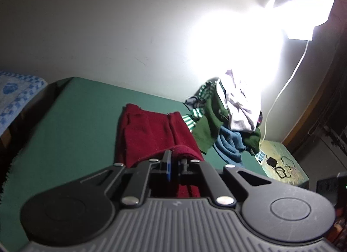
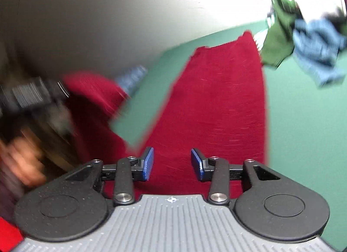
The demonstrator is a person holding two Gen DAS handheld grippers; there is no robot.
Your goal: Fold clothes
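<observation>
Wrist views of a clothes-folding task on a green surface. In the left wrist view, the left gripper sits at lower centre with its jaws together, clamped on a raised fold of the red garment, whose remainder lies spread on the green surface towards the middle of the frame. In the right wrist view, the right gripper occupies the lower centre, its jaws apart with nothing pinched between them; the red garment lies flat beneath and beyond the blue pads. The left gripper appears blurred at the left edge of that view, beside a blurred hand, carrying a lifted lobe of red cloth. Risks, as judgement: the lifted edge is held at one point only, so it may sag or twist and land askew, giving a crooked fold; a thick knit edge may slip from the closed jaws if it is pulled hard; the free right gripper, hovering close over the flat part, may snag or drag the cloth and rumple what already lies smooth. The pile of unfolded clothes, green, blue and pale pieces at right of centre, lies just beside the far edge of the red garment, and a wide sweep could catch it. No basket, bin or other container is visible in either view; the clothes rest loose on the surface.
</observation>
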